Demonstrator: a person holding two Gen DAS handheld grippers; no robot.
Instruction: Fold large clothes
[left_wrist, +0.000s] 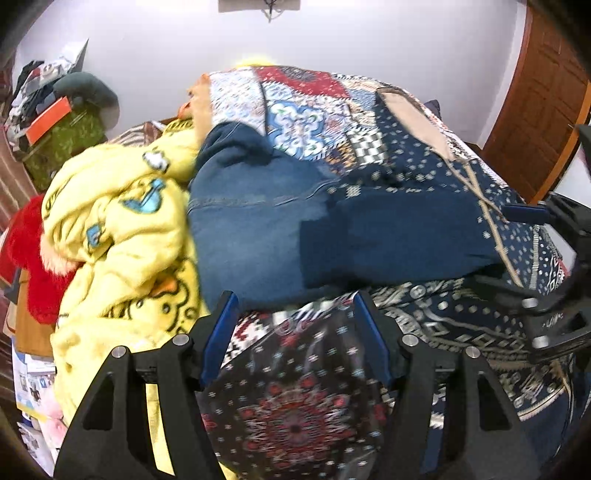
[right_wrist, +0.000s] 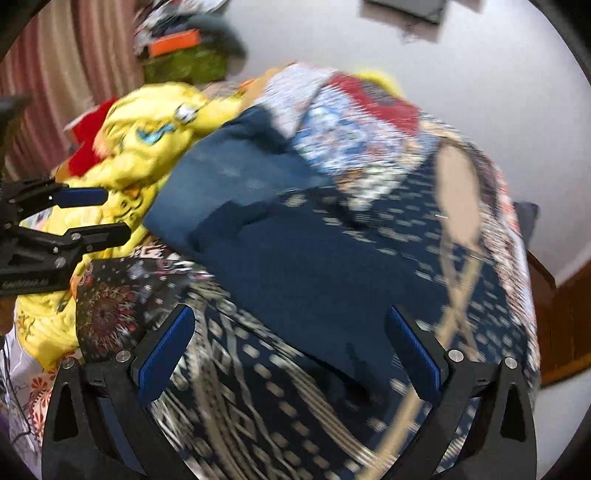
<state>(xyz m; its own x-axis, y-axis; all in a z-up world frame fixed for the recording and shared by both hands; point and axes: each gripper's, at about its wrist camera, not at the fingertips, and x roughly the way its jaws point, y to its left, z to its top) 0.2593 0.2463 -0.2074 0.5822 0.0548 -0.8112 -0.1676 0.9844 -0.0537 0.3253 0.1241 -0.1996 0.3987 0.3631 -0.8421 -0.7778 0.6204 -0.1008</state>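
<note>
With the jeans (left_wrist: 258, 221) folded on the bed, both grippers' jaws stood released, empty; the next move called for regrasping an edge.

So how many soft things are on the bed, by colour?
Blue denim garment: 1
Yellow cartoon blanket: 1
Red fluffy thing: 1
Dark patterned cloth: 1
Total: 4, lying on the patchwork bedcover. Anything under the pile is hidden.
</note>
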